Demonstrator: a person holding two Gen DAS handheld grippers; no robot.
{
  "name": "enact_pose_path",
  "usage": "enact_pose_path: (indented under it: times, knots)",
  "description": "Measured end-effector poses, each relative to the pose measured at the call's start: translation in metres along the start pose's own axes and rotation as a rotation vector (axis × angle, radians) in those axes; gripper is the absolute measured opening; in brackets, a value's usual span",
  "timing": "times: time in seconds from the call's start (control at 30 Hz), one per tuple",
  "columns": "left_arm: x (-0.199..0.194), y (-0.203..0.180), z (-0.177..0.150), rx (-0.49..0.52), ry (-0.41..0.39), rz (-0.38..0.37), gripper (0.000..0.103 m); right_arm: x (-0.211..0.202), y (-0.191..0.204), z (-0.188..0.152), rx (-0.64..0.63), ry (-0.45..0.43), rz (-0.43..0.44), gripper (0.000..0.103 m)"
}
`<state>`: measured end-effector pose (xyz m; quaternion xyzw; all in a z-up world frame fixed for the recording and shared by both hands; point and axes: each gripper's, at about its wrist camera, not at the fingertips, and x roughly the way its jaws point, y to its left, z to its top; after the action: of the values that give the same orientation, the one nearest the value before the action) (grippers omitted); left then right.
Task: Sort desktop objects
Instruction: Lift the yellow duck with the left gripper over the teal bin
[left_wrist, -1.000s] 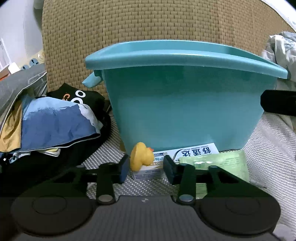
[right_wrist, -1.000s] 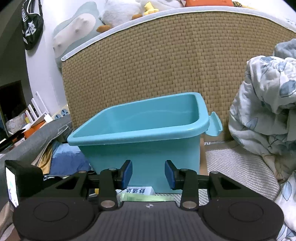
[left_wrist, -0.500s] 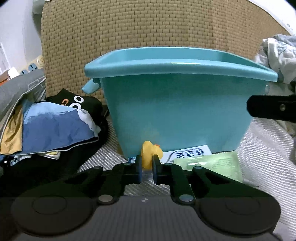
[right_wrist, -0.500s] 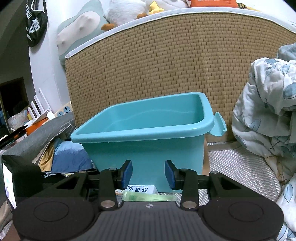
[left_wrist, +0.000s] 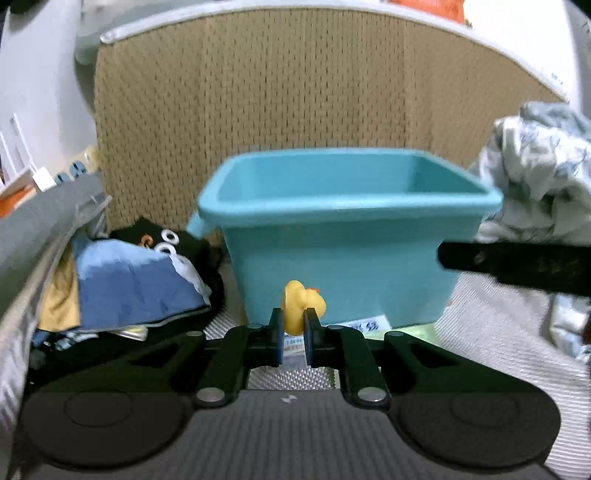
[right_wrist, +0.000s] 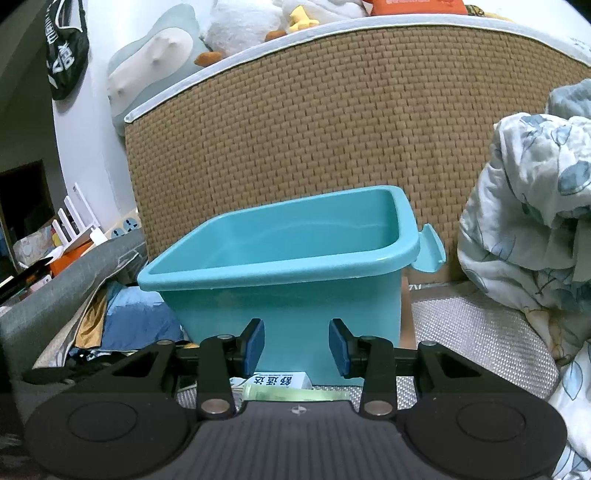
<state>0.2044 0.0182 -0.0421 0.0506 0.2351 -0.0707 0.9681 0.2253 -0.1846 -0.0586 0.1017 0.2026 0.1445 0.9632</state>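
Note:
My left gripper (left_wrist: 294, 341) is shut on a small yellow rubber duck (left_wrist: 301, 306) and holds it up in front of the near wall of a teal plastic tub (left_wrist: 343, 236). The tub (right_wrist: 288, 280) looks empty inside. My right gripper (right_wrist: 296, 345) is open and empty, facing the tub's near wall from a short way back. A white box with blue Chinese print (right_wrist: 280, 380) and a pale green packet (right_wrist: 291, 395) lie on the mat below it, at the foot of the tub. The box (left_wrist: 365, 326) shows partly behind the left fingers.
A woven tan headboard (right_wrist: 332, 129) stands behind the tub. A heap of blue and black clothes (left_wrist: 129, 284) lies to the left. A crumpled floral quilt (right_wrist: 532, 229) is at the right. The other gripper's black body (left_wrist: 517, 262) crosses the right of the left wrist view.
My left gripper closed on the duck and lifted it off the box, rising and pulling back from the tub. The right gripper stayed open and drifted up slightly.

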Motion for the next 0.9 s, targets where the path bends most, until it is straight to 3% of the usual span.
enact_pose_path:
  times: [0.2,0.5,0.7,0.9]
  knots:
    - [-0.033,0.006,0.019,0.011,-0.057,0.012,0.013,-0.001,-0.002,0.0,0.025,0.004,-0.002,0.043]
    - [-0.052,0.007,0.058,-0.012,-0.103,0.034,0.013,-0.002,-0.002,-0.001,0.03,0.017,0.001,0.043]
    - [-0.047,-0.003,0.086,-0.023,-0.114,0.041,0.013,-0.006,0.0,0.0,0.02,-0.017,-0.017,0.043]
    - [-0.029,-0.013,0.103,-0.018,-0.084,0.062,0.013,-0.003,-0.006,0.0,0.088,0.019,0.004,0.043]
